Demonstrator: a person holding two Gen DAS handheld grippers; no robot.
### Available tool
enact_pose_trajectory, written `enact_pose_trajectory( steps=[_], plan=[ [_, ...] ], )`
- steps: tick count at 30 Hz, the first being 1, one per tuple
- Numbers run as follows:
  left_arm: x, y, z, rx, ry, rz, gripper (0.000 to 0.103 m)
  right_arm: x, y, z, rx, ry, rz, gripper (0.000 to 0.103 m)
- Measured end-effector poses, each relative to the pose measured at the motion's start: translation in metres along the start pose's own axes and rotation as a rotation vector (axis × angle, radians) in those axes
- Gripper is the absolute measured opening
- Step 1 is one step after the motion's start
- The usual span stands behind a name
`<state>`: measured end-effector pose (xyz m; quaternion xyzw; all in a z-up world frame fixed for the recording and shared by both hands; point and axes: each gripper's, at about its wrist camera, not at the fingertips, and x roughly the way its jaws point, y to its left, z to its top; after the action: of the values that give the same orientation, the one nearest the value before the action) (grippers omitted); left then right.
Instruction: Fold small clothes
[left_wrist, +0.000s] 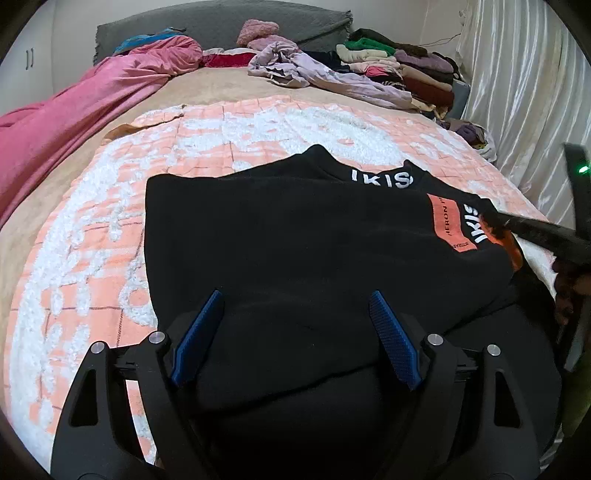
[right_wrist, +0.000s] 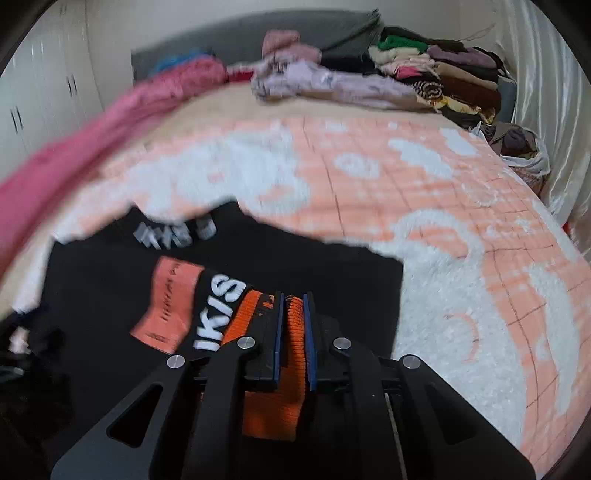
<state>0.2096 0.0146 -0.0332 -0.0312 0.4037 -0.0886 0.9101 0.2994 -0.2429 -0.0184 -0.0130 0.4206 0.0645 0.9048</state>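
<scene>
Blanket (left_wrist: 48, 122), clothes pile (left_wrist: 399, 70), curtain (left_wrist: 524, 92)

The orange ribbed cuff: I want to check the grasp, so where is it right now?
In the right wrist view the orange ribbed cuff sits low and central, pinched in the right gripper, just right of the white lettering on the black sweater.

Right gripper (right_wrist: 293, 299) pinching orange ribbed cuff (right_wrist: 291, 332) of black sweater (right_wrist: 332, 280), blue pads closed tight on knit. Sweater lying on peach-and-white blanket (right_wrist: 424, 206) covering bed, white lettering and orange patch (right_wrist: 166, 302) facing up, left of gripper. Pink cover (right_wrist: 92, 136) lying bunched along left. Lilac garment (right_wrist: 332, 83) and folded clothes stack (right_wrist: 443, 70) sitting near grey headboard (right_wrist: 229, 37). View blurring.
</scene>
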Motion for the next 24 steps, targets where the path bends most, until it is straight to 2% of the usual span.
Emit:
enact_pose_trajectory(
  steps=[3,8,12,17,21,24],
  plan=[
    [0.001,0.002,0.0,-0.008,0.002,-0.009,0.074,0.012,0.002,-0.005,-0.013,0.016,-0.031,0.013],
    [-0.001,0.004,0.0,-0.011,-0.001,-0.008,0.075,0.004,-0.003,-0.004,0.005,0.011,-0.054,0.021],
    [-0.01,0.004,0.001,-0.025,-0.027,-0.025,0.075,-0.025,0.0,-0.007,0.045,-0.057,0.036,0.026],
    [-0.014,0.001,0.001,-0.017,-0.021,-0.026,0.075,-0.041,0.034,-0.016,-0.049,-0.07,0.139,0.031],
    [-0.004,-0.003,-0.005,0.032,0.037,0.031,0.076,-0.033,0.057,-0.028,-0.124,-0.026,0.138,0.031],
    [-0.006,-0.001,-0.005,0.023,0.038,0.021,0.076,-0.025,0.059,-0.035,-0.12,-0.001,0.12,0.031]
  ],
)
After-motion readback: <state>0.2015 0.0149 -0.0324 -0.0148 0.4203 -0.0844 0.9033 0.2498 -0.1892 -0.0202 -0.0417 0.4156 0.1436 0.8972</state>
